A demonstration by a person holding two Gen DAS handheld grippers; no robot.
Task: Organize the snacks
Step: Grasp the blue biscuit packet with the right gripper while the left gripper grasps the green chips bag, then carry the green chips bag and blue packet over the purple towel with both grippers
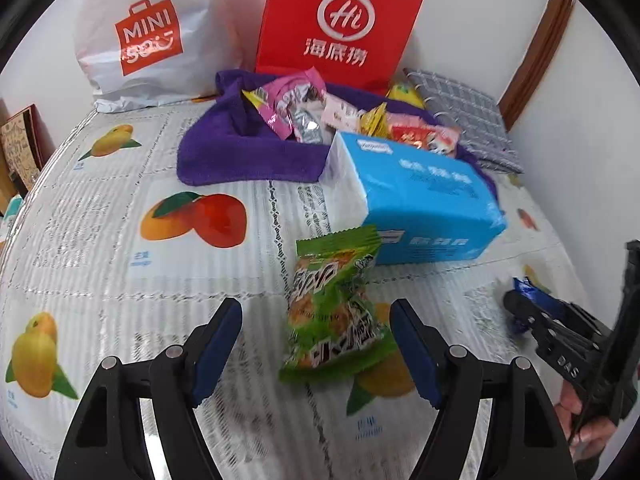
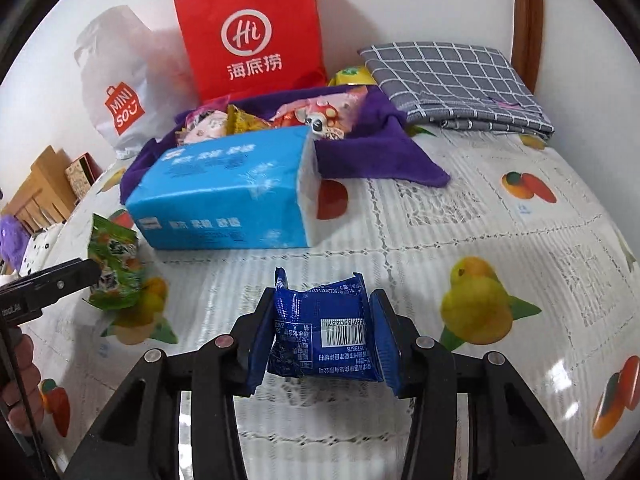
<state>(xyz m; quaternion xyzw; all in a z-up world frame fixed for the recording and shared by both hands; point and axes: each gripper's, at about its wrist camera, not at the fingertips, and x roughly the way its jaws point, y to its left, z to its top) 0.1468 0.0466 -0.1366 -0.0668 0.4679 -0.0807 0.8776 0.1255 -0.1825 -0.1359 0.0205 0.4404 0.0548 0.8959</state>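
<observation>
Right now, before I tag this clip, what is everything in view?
green snack packet: 1, green, on the tablecloth between the left fingers, untouched
blue snack packet: 1, dark blue, clamped in the right gripper
snack pile: several, pink, yellow, silver, red, on the towel
purple towel: 1, purple, behind the tissue pack
tissue pack: 1, light blue, mid-table
red paper bag: 1, against the wall
white plastic bag: 1, left of the red bag
checked cloth: 1, grey, folded, far right
tablecloth: 1, white, fruit prints
left hand-held gripper: open
right hand-held gripper: shut on the packet
</observation>
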